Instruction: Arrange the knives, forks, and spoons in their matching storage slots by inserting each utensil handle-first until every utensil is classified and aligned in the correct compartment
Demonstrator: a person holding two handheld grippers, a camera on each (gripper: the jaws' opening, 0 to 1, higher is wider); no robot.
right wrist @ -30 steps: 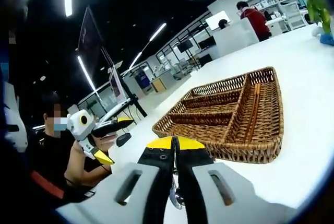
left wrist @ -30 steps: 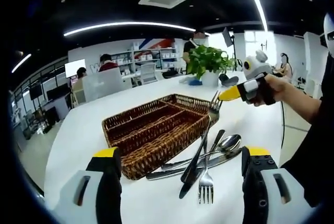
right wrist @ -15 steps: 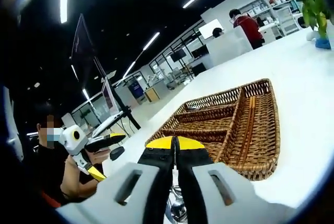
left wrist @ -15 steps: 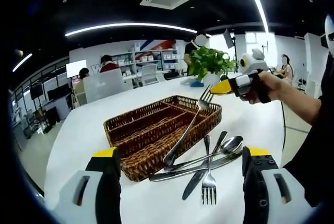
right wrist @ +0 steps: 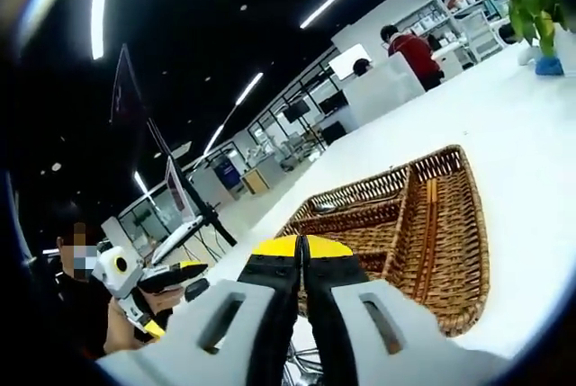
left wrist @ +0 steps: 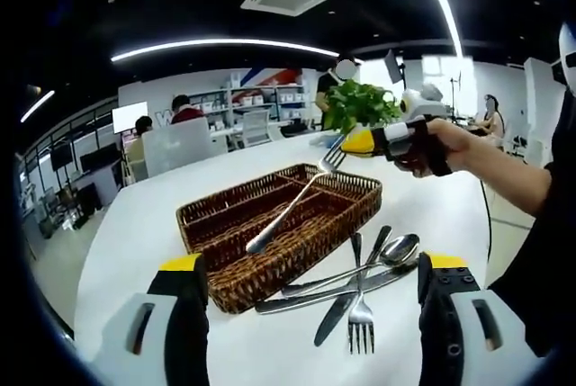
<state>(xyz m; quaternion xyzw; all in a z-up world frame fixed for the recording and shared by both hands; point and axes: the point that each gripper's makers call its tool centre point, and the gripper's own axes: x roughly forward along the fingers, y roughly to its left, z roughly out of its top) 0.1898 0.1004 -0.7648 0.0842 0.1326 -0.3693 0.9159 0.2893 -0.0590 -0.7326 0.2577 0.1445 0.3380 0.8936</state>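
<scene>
My right gripper (left wrist: pixel 358 142) is shut on the tine end of a silver fork (left wrist: pixel 292 203). The fork hangs slanting down, its handle tip low over the middle slots of the brown wicker basket (left wrist: pixel 270 280). On the white table to the right of the basket lie a spoon (left wrist: pixel 397 247), a second fork (left wrist: pixel 360 318) and dark-handled knives (left wrist: pixel 342 300), crossed in a pile. My left gripper (left wrist: pixel 313 262) stands open at the table's near edge, short of the pile. In the right gripper view my right gripper (right wrist: pixel 301 246) is pressed shut above the basket (right wrist: pixel 470 300); the left gripper (right wrist: pixel 157 282) shows at lower left.
A potted green plant (left wrist: pixel 360 104) stands at the far end of the white table (left wrist: pixel 135 224), beyond the basket. People sit at desks and shelves in the background. A person's sleeve fills the right edge of the left gripper view.
The right gripper has lifted the fork off the pile and carried it left, so its handle now hangs over the basket. The left gripper has stayed put.
</scene>
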